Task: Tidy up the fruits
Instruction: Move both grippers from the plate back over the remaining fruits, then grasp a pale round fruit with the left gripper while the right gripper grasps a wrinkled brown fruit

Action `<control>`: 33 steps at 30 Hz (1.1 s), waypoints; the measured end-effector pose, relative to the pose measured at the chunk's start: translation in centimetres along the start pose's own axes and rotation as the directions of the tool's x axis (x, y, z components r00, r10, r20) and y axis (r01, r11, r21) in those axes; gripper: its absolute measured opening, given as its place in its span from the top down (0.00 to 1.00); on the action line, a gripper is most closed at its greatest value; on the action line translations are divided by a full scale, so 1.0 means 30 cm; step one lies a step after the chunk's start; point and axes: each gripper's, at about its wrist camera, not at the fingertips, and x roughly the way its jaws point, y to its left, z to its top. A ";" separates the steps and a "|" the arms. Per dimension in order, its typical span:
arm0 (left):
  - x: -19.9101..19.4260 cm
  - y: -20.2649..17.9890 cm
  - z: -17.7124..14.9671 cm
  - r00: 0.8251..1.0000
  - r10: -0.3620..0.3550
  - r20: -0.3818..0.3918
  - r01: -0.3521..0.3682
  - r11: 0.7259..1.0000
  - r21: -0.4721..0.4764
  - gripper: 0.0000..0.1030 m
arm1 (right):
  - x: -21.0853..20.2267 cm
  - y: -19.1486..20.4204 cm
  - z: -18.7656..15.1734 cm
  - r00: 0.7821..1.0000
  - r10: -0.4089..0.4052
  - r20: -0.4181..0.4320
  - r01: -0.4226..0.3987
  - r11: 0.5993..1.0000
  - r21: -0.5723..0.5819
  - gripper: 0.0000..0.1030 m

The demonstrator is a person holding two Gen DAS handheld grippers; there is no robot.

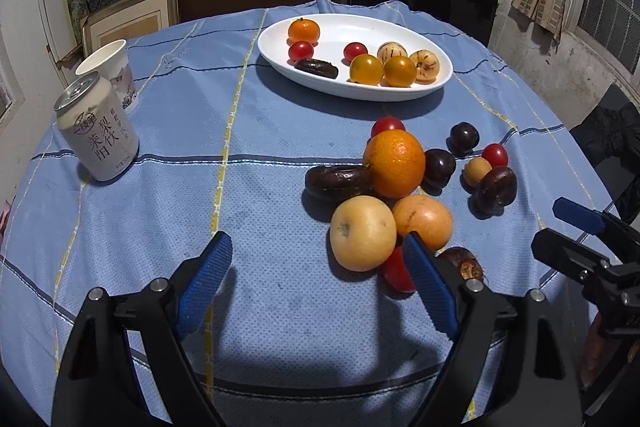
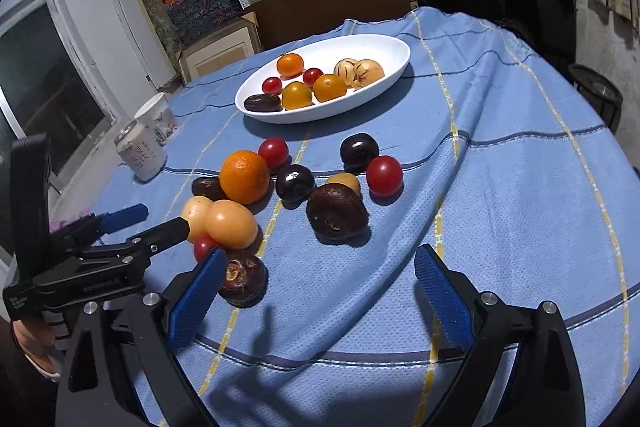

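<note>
My left gripper (image 1: 316, 267) hangs with jaws spread wide and empty, its right finger just beside the yellow apple (image 1: 363, 233) at the near edge of the loose fruit pile on the counter (image 1: 160, 227). I judge that apple the piece to take: slide right until both pads flank it, clear of the small red tomato (image 1: 396, 269) tucked under — then carry it to the white dish (image 1: 400, 27). My right gripper (image 2: 320, 291), jaws open too, should wait near the brown water chestnut (image 2: 242, 279).
</note>
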 end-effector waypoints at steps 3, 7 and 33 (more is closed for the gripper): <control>0.026 0.003 0.004 1.000 -0.017 -0.019 0.016 1.000 -0.016 0.18 | 0.013 -0.001 -0.007 1.000 0.023 -0.010 -0.023 1.000 0.006 0.07; 0.047 0.027 0.008 0.999 -0.022 -0.032 0.020 0.999 -0.039 0.11 | 0.035 -0.016 -0.013 0.997 0.077 -0.031 -0.076 0.996 0.040 0.07; -0.037 0.115 -0.029 0.999 0.053 -0.012 -0.054 0.998 -0.044 0.10 | 0.032 -0.017 -0.028 0.986 0.167 -0.008 -0.166 0.985 0.039 0.07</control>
